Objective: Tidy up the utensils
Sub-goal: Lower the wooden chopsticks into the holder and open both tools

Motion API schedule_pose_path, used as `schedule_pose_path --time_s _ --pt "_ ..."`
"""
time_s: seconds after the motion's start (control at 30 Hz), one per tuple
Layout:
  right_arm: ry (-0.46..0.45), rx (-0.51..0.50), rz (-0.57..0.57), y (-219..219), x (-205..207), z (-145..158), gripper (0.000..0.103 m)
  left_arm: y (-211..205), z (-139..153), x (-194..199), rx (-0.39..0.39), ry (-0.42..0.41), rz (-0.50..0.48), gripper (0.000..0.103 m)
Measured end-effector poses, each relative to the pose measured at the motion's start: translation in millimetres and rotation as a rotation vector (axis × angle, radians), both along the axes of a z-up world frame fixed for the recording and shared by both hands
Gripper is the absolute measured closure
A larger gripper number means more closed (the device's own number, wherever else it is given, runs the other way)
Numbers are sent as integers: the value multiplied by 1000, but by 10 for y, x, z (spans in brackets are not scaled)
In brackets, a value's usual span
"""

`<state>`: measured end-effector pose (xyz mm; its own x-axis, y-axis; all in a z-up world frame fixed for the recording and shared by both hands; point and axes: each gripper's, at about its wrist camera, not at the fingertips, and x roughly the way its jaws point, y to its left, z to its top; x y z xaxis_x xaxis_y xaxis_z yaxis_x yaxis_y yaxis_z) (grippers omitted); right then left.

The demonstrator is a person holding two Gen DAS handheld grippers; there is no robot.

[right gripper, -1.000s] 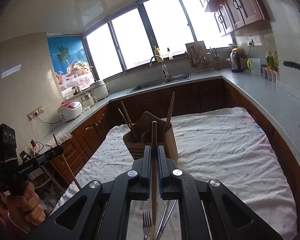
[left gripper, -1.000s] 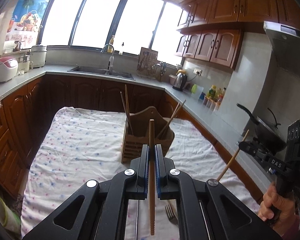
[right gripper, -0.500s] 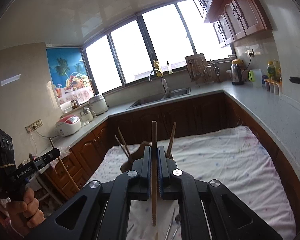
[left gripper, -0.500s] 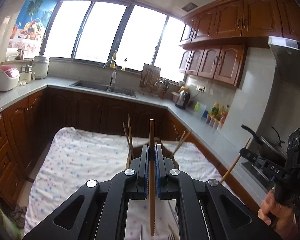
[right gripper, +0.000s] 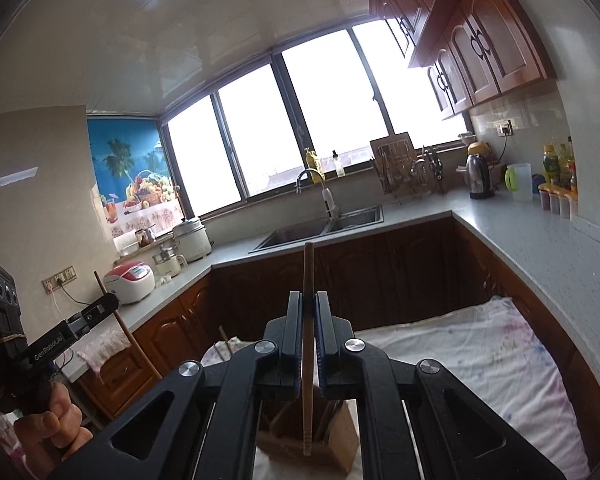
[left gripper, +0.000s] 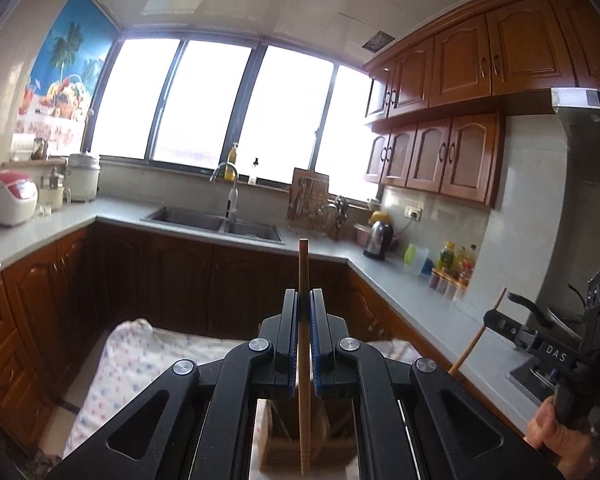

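Observation:
My left gripper (left gripper: 304, 300) is shut on a wooden chopstick (left gripper: 303, 268) that stands upright between the blue pads, its lower end hanging over the wooden utensil holder (left gripper: 278, 446). My right gripper (right gripper: 308, 302) is shut on a second chopstick (right gripper: 308, 264), also upright, its tip just above the same holder (right gripper: 342, 440). Other chopsticks stand in the holder. In the left wrist view the right gripper (left gripper: 490, 316) shows at the right edge in a hand, its chopstick (left gripper: 474, 344) slanted. The left gripper (right gripper: 110, 304) appears at the left of the right wrist view.
The holder stands on a table under a speckled white cloth (right gripper: 468, 344). Grey counters (left gripper: 384, 276) wrap around it, with a sink (left gripper: 216, 220), a kettle (left gripper: 378, 238), rice cookers (left gripper: 8, 200) and bottles (right gripper: 556, 168). Dark cabinets (left gripper: 180, 280) sit below.
Both grippers have moved forward and up toward the holder with their chopsticks. The holder, ahead of the fingers before, now sits beneath them; the loose cutlery on the cloth has left view.

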<state>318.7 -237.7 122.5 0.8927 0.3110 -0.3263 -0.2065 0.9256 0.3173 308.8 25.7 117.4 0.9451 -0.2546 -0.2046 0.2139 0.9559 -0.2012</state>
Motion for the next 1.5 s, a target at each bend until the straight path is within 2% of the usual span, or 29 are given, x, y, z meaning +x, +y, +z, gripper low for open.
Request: schedule_pose_path --time_s 0.27,0.5,0.77,0.93,1.17,1.47,1.5 --pt "-6 -8 -20 28 262 -187 97 -232 -363 395 27 -38 33 100" --pt "42 -5 -18 119 366 -575 97 -372 -810 687 -1 -5 74 100" --pt "112 -8 -11 175 409 -910 97 -528 -1151 861 -10 61 76 100" --pt "140 -14 -8 187 430 -1014 97 -463 -1193 955 -14 117 62 99" --pt "158 -13 -11 202 508 -1069 97 -329 -1033 964 -14 130 49 99" --pt "173 -6 -7 148 511 -1099 96 -207 -1048 909 -12 142 45 98" --pt "175 -7 -6 148 504 -1097 93 -233 -1097 882 -14 144 47 98"
